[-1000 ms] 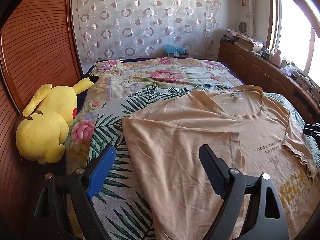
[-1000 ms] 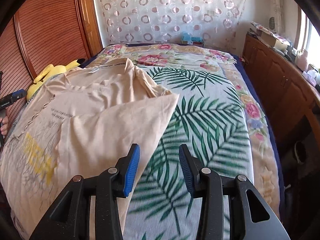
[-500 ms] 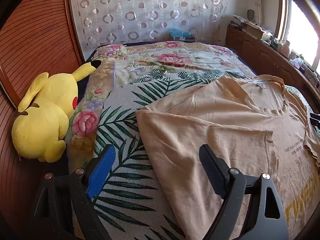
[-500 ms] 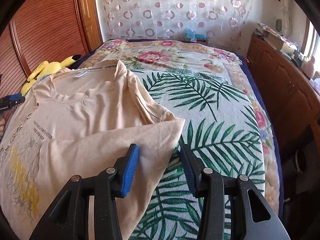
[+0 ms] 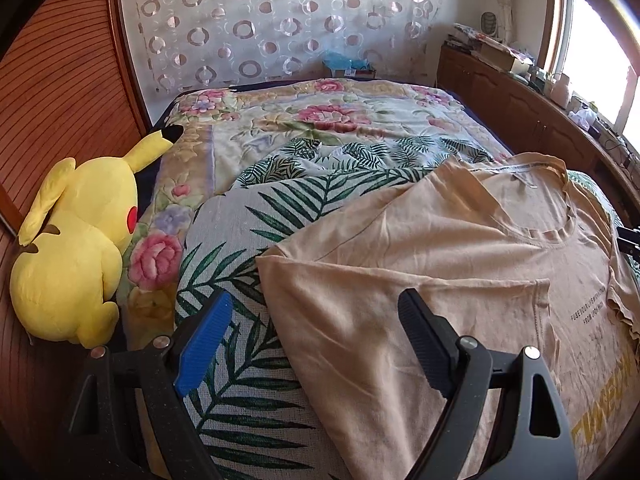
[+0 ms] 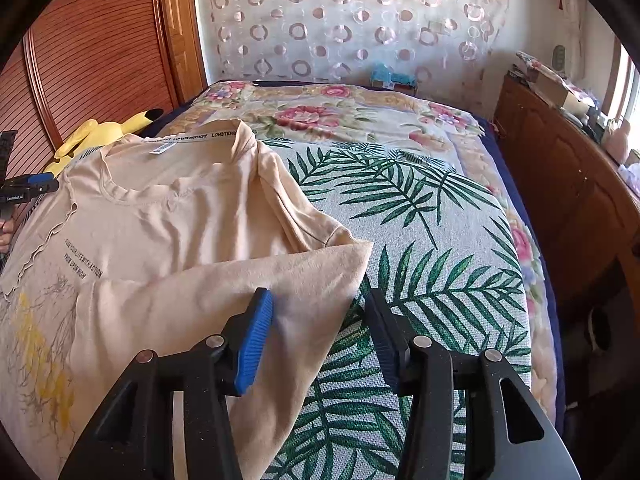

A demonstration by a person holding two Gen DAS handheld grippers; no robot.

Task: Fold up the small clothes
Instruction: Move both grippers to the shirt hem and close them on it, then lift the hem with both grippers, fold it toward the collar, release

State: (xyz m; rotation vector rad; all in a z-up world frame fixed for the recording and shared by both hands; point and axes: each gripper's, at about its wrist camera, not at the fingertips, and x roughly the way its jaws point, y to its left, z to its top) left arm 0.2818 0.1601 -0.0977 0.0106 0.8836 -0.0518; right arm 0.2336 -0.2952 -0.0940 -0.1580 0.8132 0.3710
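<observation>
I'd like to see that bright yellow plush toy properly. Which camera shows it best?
The left wrist view: there the bright yellow plush toy lies whole beside the bed, with its black-tipped ear and red cheek clear. The right wrist view shows only a small yellow part of it behind the beige cotton T-shirt.

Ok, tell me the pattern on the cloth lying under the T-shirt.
Green palm leaves on a pale cloth, clearest in the right wrist view, under the beige T-shirt.

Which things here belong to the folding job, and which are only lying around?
For the job: beige T-shirt, left gripper, right gripper, both open.

Lying about: yellow plush toy, leaf-print blanket, blue packet at the bed's far end.
</observation>
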